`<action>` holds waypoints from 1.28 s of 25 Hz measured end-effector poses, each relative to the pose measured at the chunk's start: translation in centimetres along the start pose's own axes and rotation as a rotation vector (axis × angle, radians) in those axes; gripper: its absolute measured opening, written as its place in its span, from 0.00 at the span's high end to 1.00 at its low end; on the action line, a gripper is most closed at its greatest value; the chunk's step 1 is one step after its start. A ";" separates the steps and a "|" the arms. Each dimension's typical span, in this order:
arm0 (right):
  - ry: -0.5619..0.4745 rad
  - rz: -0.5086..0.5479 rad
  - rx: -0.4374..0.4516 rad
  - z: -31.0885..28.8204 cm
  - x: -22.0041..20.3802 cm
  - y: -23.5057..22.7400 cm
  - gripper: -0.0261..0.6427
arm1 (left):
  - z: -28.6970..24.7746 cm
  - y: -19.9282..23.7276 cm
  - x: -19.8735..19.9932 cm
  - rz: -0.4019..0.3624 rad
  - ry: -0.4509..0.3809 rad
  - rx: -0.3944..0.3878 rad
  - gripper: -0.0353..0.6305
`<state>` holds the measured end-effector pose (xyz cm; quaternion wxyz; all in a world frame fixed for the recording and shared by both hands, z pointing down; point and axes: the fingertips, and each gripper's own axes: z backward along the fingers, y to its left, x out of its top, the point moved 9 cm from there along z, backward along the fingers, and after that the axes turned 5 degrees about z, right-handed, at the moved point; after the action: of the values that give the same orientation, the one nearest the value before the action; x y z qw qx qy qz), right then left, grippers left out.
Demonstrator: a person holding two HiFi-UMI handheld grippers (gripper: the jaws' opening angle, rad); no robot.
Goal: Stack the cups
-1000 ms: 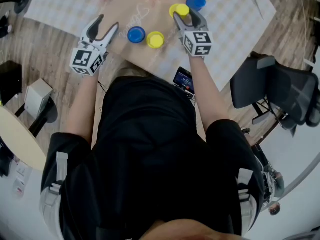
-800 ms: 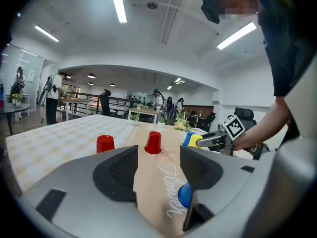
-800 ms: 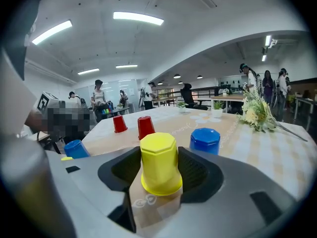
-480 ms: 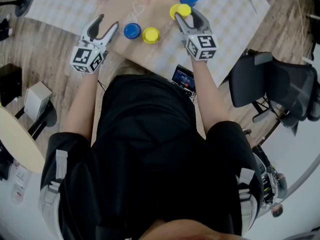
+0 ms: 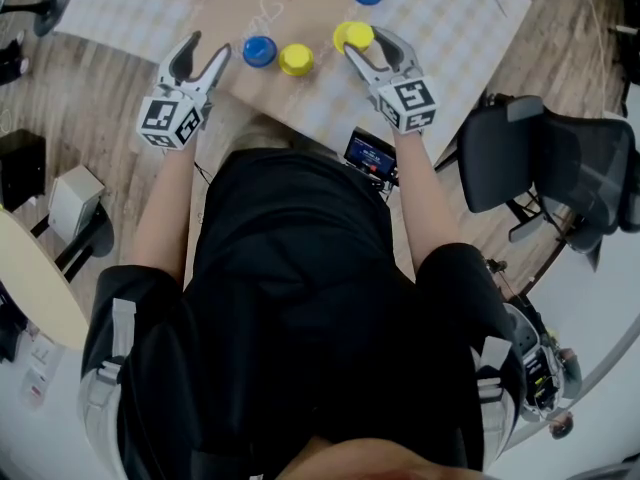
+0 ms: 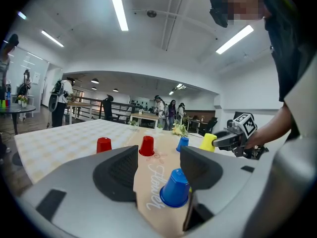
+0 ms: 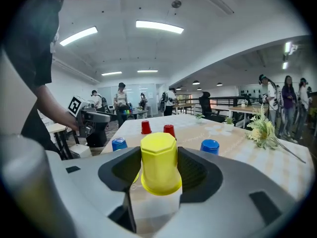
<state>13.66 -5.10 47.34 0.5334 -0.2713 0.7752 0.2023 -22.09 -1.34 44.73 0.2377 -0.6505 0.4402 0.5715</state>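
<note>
Stacking barely begun: right gripper [image 5: 366, 46] pinches one yellow cup [image 5: 353, 35], left gripper [image 5: 205, 48] spread and empty, five other cups [image 5: 296, 60] standing separate, none nested yet.

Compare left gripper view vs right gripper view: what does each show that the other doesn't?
Only the left gripper view: a look between the left gripper's open, empty jaws, with a blue cup standing just beyond them, and the right gripper seen from outside.
Only the right gripper view: its own jaws closed on the yellow cup, close up, and the left gripper from outside.
Both: the yellow cup, that blue cup, a second blue cup, two red cups.
</note>
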 end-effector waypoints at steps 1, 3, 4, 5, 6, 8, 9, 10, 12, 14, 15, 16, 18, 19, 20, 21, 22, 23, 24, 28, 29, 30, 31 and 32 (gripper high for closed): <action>0.003 0.006 0.019 0.2 -0.2 0.3 0.60 | 0.3 -0.2 -0.1 0.001 0.000 0.003 0.57; 0.015 0.015 0.053 0.4 -0.7 0.8 0.60 | 0.8 -0.7 -0.3 0.000 0.002 0.006 0.57; 0.023 0.016 0.068 0.5 -0.9 1.0 0.60 | 1.0 -0.9 -0.4 -0.001 0.004 0.007 0.57; 0.030 0.015 0.081 0.5 -1.3 1.3 0.60 | 1.2 -1.1 -0.6 -0.001 0.006 0.008 0.57; 0.035 0.015 0.092 0.5 -1.6 1.5 0.60 | 1.5 -1.2 -0.7 -0.001 0.007 0.009 0.57; 0.040 0.024 0.119 0.4 -2.1 2.0 0.60 | 1.9 -1.5 -0.9 0.000 0.010 0.011 0.57; 0.046 0.031 0.134 0.4 -2.3 2.2 0.60 | 2.1 -1.6 -1.0 -0.001 0.010 0.012 0.57; 0.055 0.039 0.148 0.3 -2.5 2.3 0.60 | 2.3 -1.7 -1.0 -0.002 0.011 0.014 0.57; 0.073 0.048 0.169 0.2 -3.0 2.5 0.60 | 2.6 -1.8 -1.1 -0.004 0.013 0.018 0.57; 0.084 0.049 0.184 0.0 -3.5 2.5 0.60 | 2.9 -1.8 -1.2 -0.006 0.017 0.021 0.57; 0.086 0.048 0.192 0.0 -3.7 2.5 0.60 | 3.0 -1.9 -1.3 -0.006 0.020 0.022 0.57; 0.085 0.046 0.202 -0.1 -3.9 2.5 0.60 | 3.0 -1.9 -1.4 -0.006 0.023 0.022 0.57; 0.077 0.042 0.228 -0.2 -4.2 2.6 0.60 | 3.1 -1.9 -1.6 -0.005 0.028 0.021 0.57; 0.073 0.041 0.240 -0.2 -4.4 2.7 0.60 | 3.1 -2.0 -1.7 -0.005 0.031 0.020 0.57; 0.072 0.040 0.251 -0.2 -4.5 2.7 0.60 | 3.1 -2.1 -1.7 -0.006 0.033 0.017 0.57; 0.076 0.040 0.258 -0.3 -4.8 2.7 0.60 | 3.1 -2.3 -1.7 -0.008 0.034 0.015 0.57; 0.083 0.040 0.262 -0.4 -5.2 2.7 0.60 | 3.1 -2.4 -1.7 -0.011 0.035 0.011 0.57; 0.087 0.039 0.263 -0.4 -5.4 2.7 0.60 | 3.1 -2.6 -1.6 -0.014 0.035 0.008 0.57; 0.088 0.037 0.262 -0.5 -5.6 2.7 0.60 | 3.1 -2.7 -1.5 -0.017 0.037 0.005 0.57; 0.071 0.042 0.275 -0.8 -5.6 3.1 0.60 | 3.2 -2.7 -1.5 -0.018 0.042 -0.002 0.57; 0.068 0.047 0.280 -0.9 -5.6 3.2 0.60 | 3.2 -2.7 -1.5 -0.017 0.043 -0.001 0.57; 0.067 0.050 0.285 -0.9 -5.7 3.3 0.60 | 3.3 -2.7 -1.6 -0.017 0.044 0.000 0.57; 0.067 0.050 0.290 -1.0 -5.8 3.3 0.60 | 3.3 -2.7 -1.6 -0.016 0.044 0.001 0.57; 0.069 0.051 0.294 -1.1 -5.9 3.4 0.60 | 3.4 -2.7 -1.6 -0.015 0.044 0.002 0.57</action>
<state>12.36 -1.93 53.33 0.5350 -0.1773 0.8210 0.0908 -21.56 3.21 44.95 0.2329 -0.6659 0.4412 0.5547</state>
